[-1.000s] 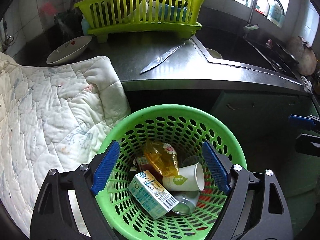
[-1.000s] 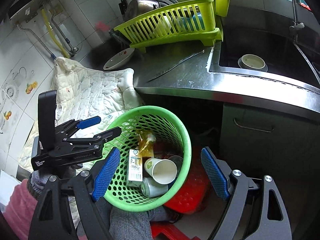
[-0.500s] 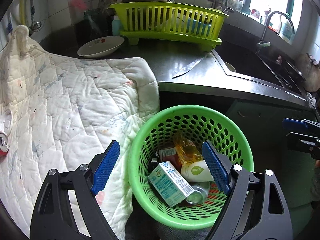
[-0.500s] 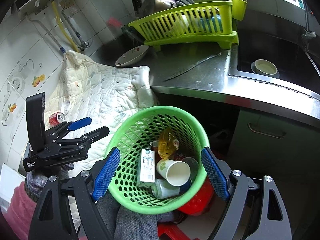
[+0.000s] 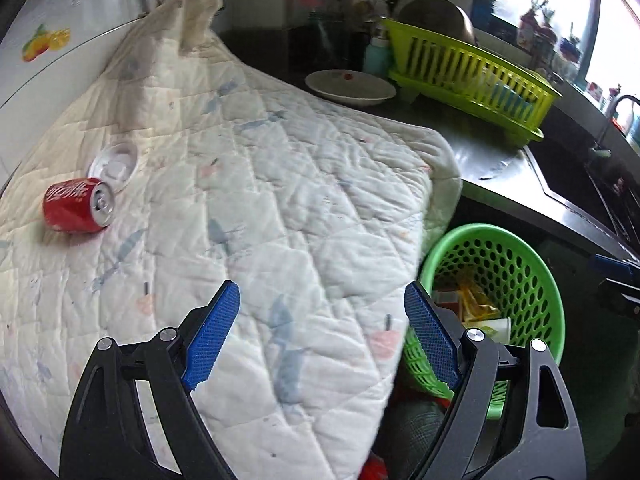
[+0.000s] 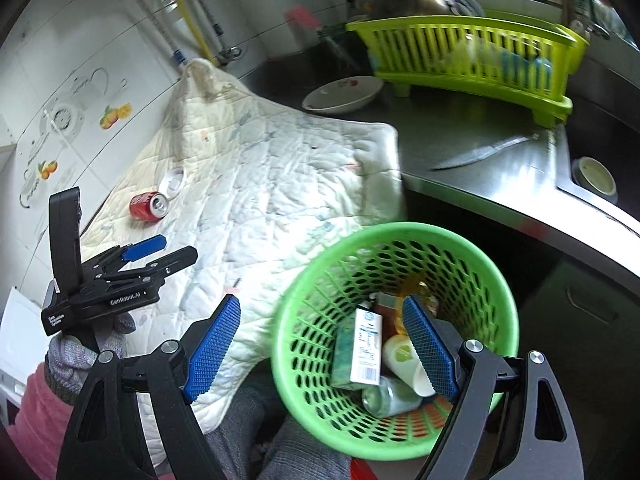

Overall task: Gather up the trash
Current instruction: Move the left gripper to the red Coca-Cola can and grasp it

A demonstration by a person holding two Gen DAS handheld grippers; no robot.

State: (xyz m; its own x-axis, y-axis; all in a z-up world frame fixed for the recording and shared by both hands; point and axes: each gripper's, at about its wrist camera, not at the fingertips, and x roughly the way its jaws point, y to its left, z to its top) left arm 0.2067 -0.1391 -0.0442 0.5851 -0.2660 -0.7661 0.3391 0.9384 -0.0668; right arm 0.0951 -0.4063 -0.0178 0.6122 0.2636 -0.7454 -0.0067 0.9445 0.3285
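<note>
A red soda can [image 5: 76,211] lies on its side on the white quilt [image 5: 256,184], next to a white plastic lid [image 5: 114,165]. Both show in the right wrist view too, the can [image 6: 147,206] and the lid [image 6: 173,179]. The green mesh basket [image 6: 492,264] holds a carton [image 6: 365,350], a paper cup [image 6: 404,362] and wrappers; it shows at lower right in the left wrist view [image 5: 532,276]. My left gripper [image 5: 322,340] is open and empty above the quilt. My right gripper [image 6: 322,344] is open and empty over the basket's left rim.
A white bowl [image 5: 350,87] and a yellow-green dish rack [image 5: 468,68] stand on the dark counter. A knife [image 6: 484,151] lies near the sink, which holds a small bowl [image 6: 594,174]. A tiled wall rises behind the quilt.
My left gripper has swung left from over the basket to over the quilt, bringing the can and lid into view. My right gripper has shifted a little left.
</note>
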